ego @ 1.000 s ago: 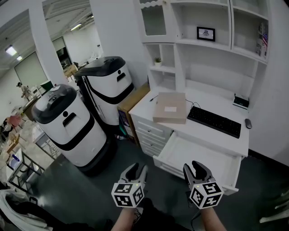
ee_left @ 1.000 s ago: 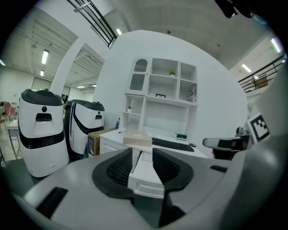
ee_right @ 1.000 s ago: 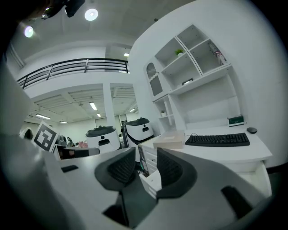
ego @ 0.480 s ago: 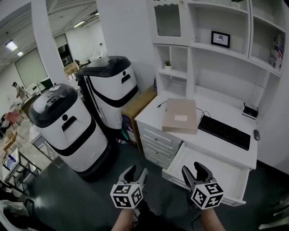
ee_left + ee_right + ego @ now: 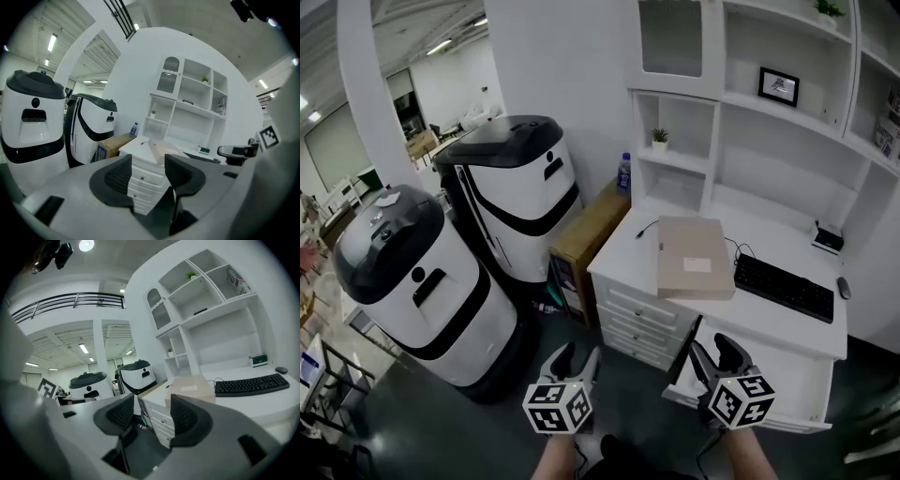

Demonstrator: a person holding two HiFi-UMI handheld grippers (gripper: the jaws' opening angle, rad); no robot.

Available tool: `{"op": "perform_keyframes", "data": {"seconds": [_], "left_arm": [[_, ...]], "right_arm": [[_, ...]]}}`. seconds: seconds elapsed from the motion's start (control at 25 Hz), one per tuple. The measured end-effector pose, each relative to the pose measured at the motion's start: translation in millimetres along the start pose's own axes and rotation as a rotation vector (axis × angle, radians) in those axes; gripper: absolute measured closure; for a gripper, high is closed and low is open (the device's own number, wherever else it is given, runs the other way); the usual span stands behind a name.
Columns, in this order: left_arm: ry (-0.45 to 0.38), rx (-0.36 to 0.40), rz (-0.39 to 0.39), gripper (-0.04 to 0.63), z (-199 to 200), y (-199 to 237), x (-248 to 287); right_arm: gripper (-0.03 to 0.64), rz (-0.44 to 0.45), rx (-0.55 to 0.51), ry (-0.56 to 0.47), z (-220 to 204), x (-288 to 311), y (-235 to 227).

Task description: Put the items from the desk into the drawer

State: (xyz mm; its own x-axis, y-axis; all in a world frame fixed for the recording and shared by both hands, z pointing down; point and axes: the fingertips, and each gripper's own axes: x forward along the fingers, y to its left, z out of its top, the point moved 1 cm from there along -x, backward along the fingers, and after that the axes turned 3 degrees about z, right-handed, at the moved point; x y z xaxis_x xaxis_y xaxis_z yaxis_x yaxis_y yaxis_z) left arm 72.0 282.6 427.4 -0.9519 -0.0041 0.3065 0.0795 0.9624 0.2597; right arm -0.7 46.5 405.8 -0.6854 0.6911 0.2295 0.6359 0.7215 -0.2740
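Two grippers sit low in the head view. The left gripper and the right gripper both have their jaws spread with nothing between them, and the jaws of each have just been opening.

The tan box lies flat on the white desk, well apart from both. It is at about twelve o'clock from the right gripper and one o'clock from the left. The black keyboard lies just beside the box at its three o'clock, with a mouse past the keyboard's far end.

The drawer stands pulled out under the desk edge, at three o'clock of the right gripper and close to it.

In the left gripper view the box shows beyond the gap between the pads, at twelve o'clock. In the right gripper view it sits just above the right-hand pad, at one o'clock.
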Motion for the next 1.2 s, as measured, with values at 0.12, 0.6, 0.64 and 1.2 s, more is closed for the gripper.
{"op": "perform_keyframes", "data": {"seconds": [0.12, 0.6, 0.64, 1.2], "left_arm": [[0.014, -0.006, -0.018, 0.399, 9, 24, 18], [0.047, -0.022, -0.094, 0.399, 23, 56, 72], [0.048, -0.030, -0.101, 0.399, 24, 55, 77], [0.052, 0.023, -0.138, 0.397, 60, 32, 170]], "right_arm": [[0.387, -0.033, 0.011, 0.003, 2, 21, 4], [0.387, -0.150, 0.043, -0.002, 9, 57, -5], [0.388, -0.160, 0.044, -0.001, 11, 58, -8], [0.388, -0.247, 0.065, -0.063, 53, 86, -90]]}}
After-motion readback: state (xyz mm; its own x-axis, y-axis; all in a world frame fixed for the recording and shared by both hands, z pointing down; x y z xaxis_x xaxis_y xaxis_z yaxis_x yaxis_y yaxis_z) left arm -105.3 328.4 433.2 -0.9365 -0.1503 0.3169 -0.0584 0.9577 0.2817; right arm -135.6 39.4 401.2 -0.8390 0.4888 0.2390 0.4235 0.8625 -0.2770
